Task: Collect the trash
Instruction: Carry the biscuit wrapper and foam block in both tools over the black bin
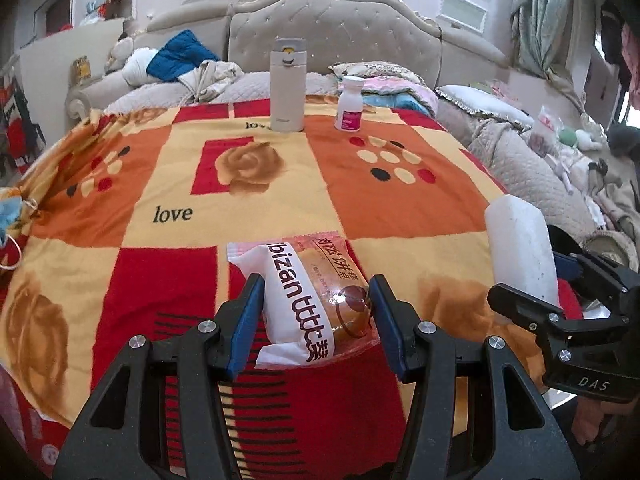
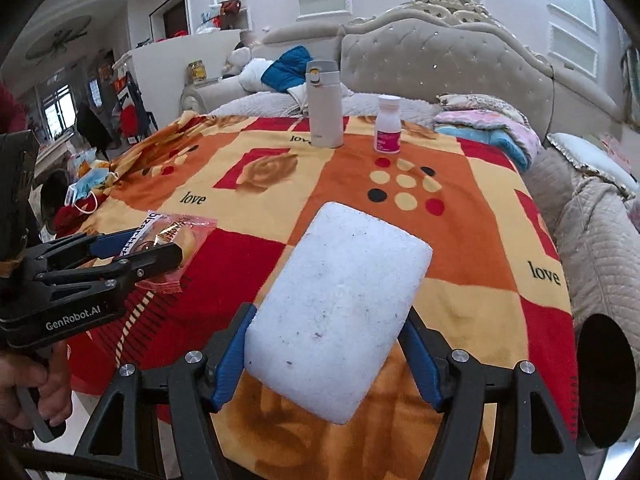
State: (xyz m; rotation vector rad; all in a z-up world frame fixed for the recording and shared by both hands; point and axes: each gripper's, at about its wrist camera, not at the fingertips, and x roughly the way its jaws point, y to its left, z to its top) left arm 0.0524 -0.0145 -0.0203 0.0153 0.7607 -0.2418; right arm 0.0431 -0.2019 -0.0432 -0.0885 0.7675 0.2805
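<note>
We've got the plush patchwork blanket (image 2: 500,216) covering the counter. Right hand-held gripper (image 2: 326,354) clamps the foam block (image 2: 340,312) at 6 o'clock: light, rigid, crumbly, grip long sides. Left hand-held gripper (image 1: 316,320) brackets the snack packet (image 1: 308,300), grasp unclear: crinkly, slick film, squashy; pinch mid-body. Thermos (image 1: 287,85), pill bottle (image 1: 350,103) at 12.

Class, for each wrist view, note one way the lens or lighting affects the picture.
Left wrist view: fisheye bends the blanket edges and headboard; corners go black. Right wrist view: same barrel bulge; the white foam block looks bright and almost washed out; soft, even daylight, faint shadows.
</note>
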